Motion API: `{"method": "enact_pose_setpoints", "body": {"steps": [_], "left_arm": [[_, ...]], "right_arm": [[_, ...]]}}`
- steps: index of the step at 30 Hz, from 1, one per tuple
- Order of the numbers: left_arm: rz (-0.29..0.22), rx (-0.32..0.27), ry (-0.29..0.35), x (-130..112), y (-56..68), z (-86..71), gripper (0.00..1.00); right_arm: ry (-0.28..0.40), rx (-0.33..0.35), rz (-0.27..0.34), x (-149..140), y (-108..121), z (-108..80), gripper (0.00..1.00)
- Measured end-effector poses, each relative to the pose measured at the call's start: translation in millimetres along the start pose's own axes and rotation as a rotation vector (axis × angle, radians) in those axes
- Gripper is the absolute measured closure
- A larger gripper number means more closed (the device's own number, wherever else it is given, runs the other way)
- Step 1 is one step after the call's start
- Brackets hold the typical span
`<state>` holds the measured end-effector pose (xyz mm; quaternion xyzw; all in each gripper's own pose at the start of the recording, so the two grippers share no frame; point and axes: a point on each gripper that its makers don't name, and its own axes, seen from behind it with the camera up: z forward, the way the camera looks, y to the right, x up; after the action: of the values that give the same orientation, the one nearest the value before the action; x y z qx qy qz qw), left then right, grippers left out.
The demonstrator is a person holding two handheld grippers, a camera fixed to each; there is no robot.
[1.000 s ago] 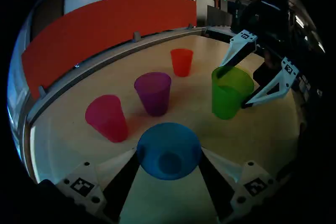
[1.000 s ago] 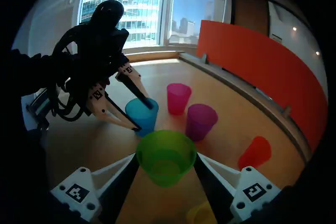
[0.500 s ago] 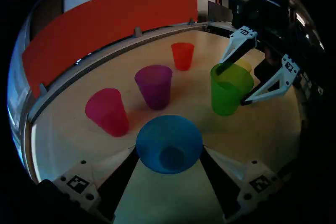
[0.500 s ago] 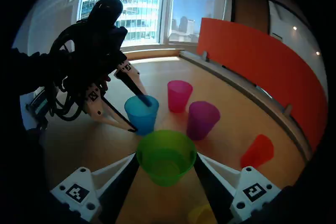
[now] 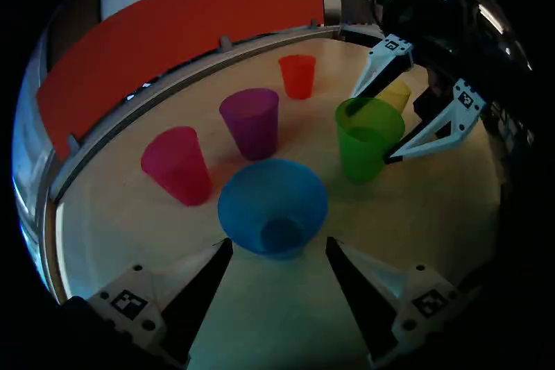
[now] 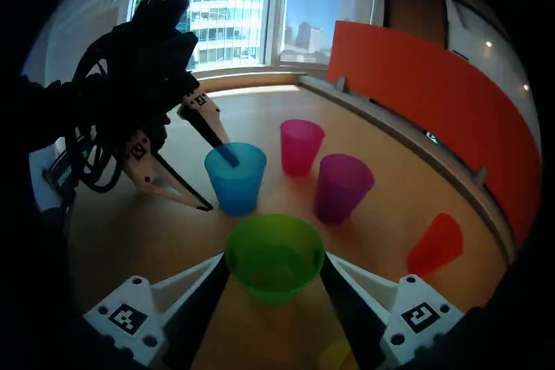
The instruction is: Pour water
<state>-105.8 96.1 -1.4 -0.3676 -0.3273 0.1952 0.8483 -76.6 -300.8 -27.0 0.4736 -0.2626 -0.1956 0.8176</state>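
Observation:
A blue cup [image 5: 272,207] stands on the wooden table [image 5: 416,217] just ahead of my left gripper [image 5: 278,240], which is open, its fingertips flanking the cup's base with small gaps. In the right gripper view the left gripper [image 6: 216,184] has one fingertip clear of the blue cup [image 6: 236,177]. My right gripper [image 6: 274,256] is shut on a green cup [image 6: 275,259] that seems to hold some liquid. From the left gripper view, the green cup [image 5: 368,137] sits between the right gripper's [image 5: 371,130] white fingers, to the right of the blue cup.
Pink [image 5: 177,165], purple [image 5: 251,122], orange [image 5: 297,76] and yellow [image 5: 395,94] cups stand on the table beyond the blue one. An orange partition [image 5: 173,37] runs along the table's far edge. A person's dark arm [image 6: 125,92] holds the left gripper.
The left gripper has let go of the blue cup and drawn back from it; the cup now stands farther ahead of the fingertips. The green cup stays gripped and has shifted slightly nearer the blue cup.

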Motion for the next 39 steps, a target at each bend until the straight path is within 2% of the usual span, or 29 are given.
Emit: {"method": "enact_pose_setpoints", "body": {"steps": [14, 20, 27, 39], "left_arm": [[-0.002, 0.011, -0.008, -11, 4.7, -8.7, 0.00], [0.016, 0.020, -0.012, -12, 6.8, -10.3, 0.00], [0.029, 0.018, -0.016, -13, 11.6, -10.6, 0.00], [0.002, 0.044, -0.003, -13, 7.0, -22.6, 0.00]], "right_arm": [[0.003, -0.008, 0.007, -7, 0, -0.3, 0.08], [0.001, -0.017, 0.010, -11, 1, -1.6, 0.07], [-0.002, -0.032, 0.016, -14, 3, -1.7, 0.00], [0.011, -0.043, 0.005, -12, 3, -22.3, 0.00]]}}
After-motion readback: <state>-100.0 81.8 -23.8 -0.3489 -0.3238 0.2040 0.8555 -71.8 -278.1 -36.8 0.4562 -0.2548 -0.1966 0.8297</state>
